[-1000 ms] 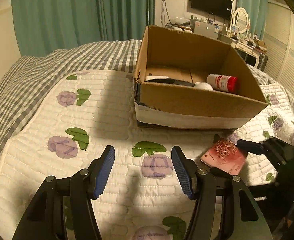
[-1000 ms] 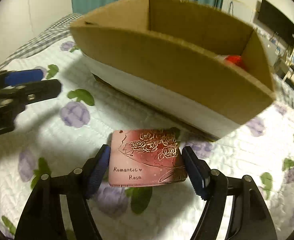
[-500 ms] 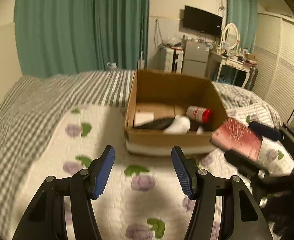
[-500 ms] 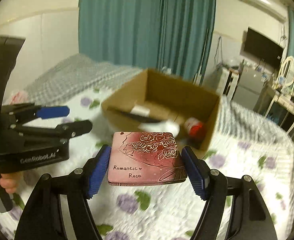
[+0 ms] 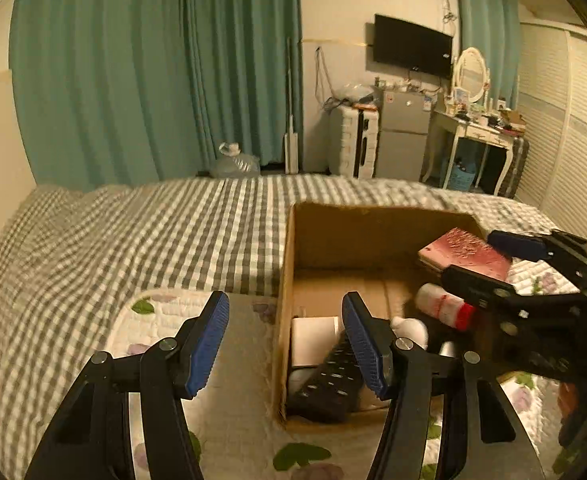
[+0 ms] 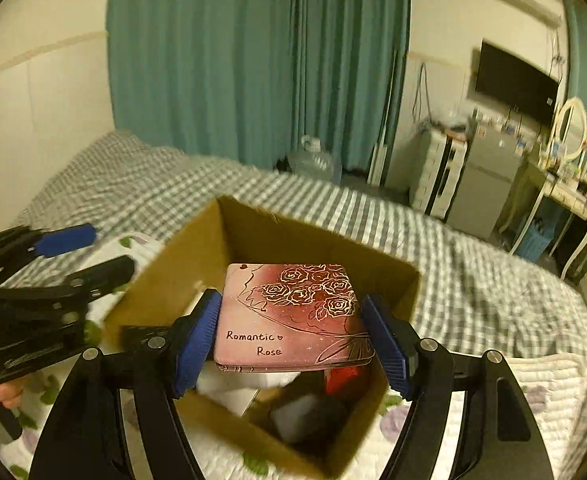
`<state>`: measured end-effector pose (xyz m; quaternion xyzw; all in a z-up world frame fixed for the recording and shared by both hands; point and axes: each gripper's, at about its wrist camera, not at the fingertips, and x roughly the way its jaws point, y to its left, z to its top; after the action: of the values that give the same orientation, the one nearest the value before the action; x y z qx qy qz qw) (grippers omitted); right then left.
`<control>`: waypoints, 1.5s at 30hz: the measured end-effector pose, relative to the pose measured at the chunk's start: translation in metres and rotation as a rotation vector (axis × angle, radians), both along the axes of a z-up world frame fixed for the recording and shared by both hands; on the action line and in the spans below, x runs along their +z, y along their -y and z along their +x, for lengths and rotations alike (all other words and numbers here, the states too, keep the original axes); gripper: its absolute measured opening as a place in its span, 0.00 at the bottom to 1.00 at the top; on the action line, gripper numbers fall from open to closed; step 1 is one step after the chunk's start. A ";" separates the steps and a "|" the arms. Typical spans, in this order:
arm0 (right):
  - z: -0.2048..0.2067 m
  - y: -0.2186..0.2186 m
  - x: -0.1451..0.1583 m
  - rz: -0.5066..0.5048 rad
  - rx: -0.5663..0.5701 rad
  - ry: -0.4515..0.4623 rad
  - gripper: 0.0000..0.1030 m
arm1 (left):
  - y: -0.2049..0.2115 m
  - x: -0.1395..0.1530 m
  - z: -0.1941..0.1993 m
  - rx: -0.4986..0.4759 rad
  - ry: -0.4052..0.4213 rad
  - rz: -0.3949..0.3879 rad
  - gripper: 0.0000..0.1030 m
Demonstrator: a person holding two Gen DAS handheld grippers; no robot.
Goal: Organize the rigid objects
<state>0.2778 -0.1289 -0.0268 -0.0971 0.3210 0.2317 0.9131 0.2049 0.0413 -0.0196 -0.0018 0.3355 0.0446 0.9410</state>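
Since a second ago we have lifted the pink "Romantic Rose" tin [image 6: 293, 316] off the floral quilt [image 5: 241, 412] and carried it up over the cardboard box [image 6: 317, 252]; the left gripper [image 5: 285, 344] has risen too and now looks down on the box's near left corner.

We judge the step in hand to be the carry-and-drop: the right gripper [image 6: 293, 336] pinches the tin flat between its blue pads, above the open box and not touching the walls. The left gripper stands spread and holds nothing.

Next, we think, we must lower the tin into the box, then spread the pads and let it settle.

Inside already lie a white bottle with a red cap [image 5: 445, 306], a black perforated thing [image 5: 329, 388], a white flat box [image 5: 313, 334] and a white rounded item [image 5: 409, 326], so free floor is scarce; the tin will likely rest on top of them and may tilt. The left gripper hovers near the box's left wall and could crowd our descent. Behind are the gingham bedspread [image 5: 153, 236] and teal curtains [image 5: 153, 60], well apart.
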 end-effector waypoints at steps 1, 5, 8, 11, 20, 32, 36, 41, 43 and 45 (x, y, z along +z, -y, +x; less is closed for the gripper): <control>0.016 -0.007 -0.010 -0.020 0.001 -0.037 0.70 | -0.003 -0.005 0.005 0.006 -0.012 -0.005 0.60; 0.050 -0.015 -0.031 -0.043 -0.024 -0.105 0.71 | -0.002 -0.014 0.010 0.002 -0.024 0.004 0.60; 0.056 -0.011 -0.035 -0.029 -0.047 -0.127 0.72 | 0.001 -0.014 0.005 -0.010 -0.019 0.023 0.60; 0.037 0.008 -0.021 0.000 -0.070 -0.078 0.77 | 0.007 -0.011 -0.006 -0.020 0.000 0.042 0.60; -0.064 0.084 0.049 0.038 -0.145 0.056 0.81 | 0.047 0.051 -0.070 -0.084 0.110 0.041 0.60; -0.197 0.103 0.151 0.012 -0.277 0.315 1.00 | 0.068 0.163 -0.186 -0.117 0.416 0.048 0.73; -0.221 0.109 0.145 0.088 -0.273 0.303 1.00 | 0.067 0.154 -0.201 -0.111 0.433 0.095 0.73; -0.228 0.098 0.132 0.138 -0.256 0.367 1.00 | 0.059 0.133 -0.193 -0.088 0.415 0.081 0.73; -0.229 0.093 0.125 0.151 -0.242 0.400 1.00 | 0.055 0.123 -0.188 -0.082 0.426 0.087 0.73; -0.227 0.087 0.116 0.147 -0.241 0.424 1.00 | 0.051 0.112 -0.186 -0.080 0.428 0.089 0.73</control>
<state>0.0508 -0.2156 0.0889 -0.0381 0.1137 0.1182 0.9857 0.0192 -0.0095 0.0921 0.0434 0.1256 0.0207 0.9909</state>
